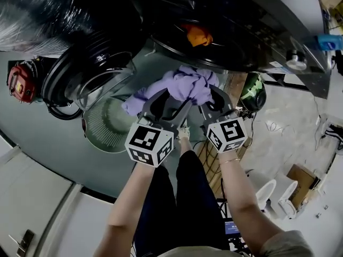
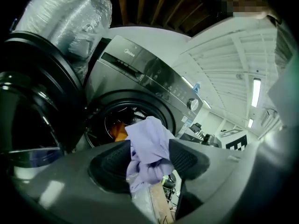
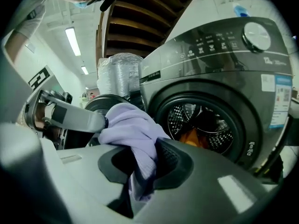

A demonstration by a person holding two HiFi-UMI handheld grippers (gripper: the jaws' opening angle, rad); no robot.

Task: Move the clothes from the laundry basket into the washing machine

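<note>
A lilac garment [image 1: 185, 84] hangs bunched between both grippers, just in front of the washing machine's round drum opening [image 1: 214, 42]. My left gripper [image 1: 170, 98] is shut on the lilac garment [image 2: 147, 150], and my right gripper [image 1: 210, 98] is shut on the same lilac garment [image 3: 135, 134] from the other side. An orange piece of clothing [image 1: 197, 35] lies inside the drum; the orange clothing [image 3: 198, 136] also shows through the opening in the right gripper view. The machine's door [image 1: 80, 74] stands swung open to the left. The laundry basket is out of view.
A silver flexible duct [image 1: 37, 15] runs along the upper left beside the machine. A red device [image 1: 20, 82] sits at the far left. A green object [image 1: 252, 92] and cables lie on the floor at the right. The person's legs [image 1: 182, 197] stand directly below the grippers.
</note>
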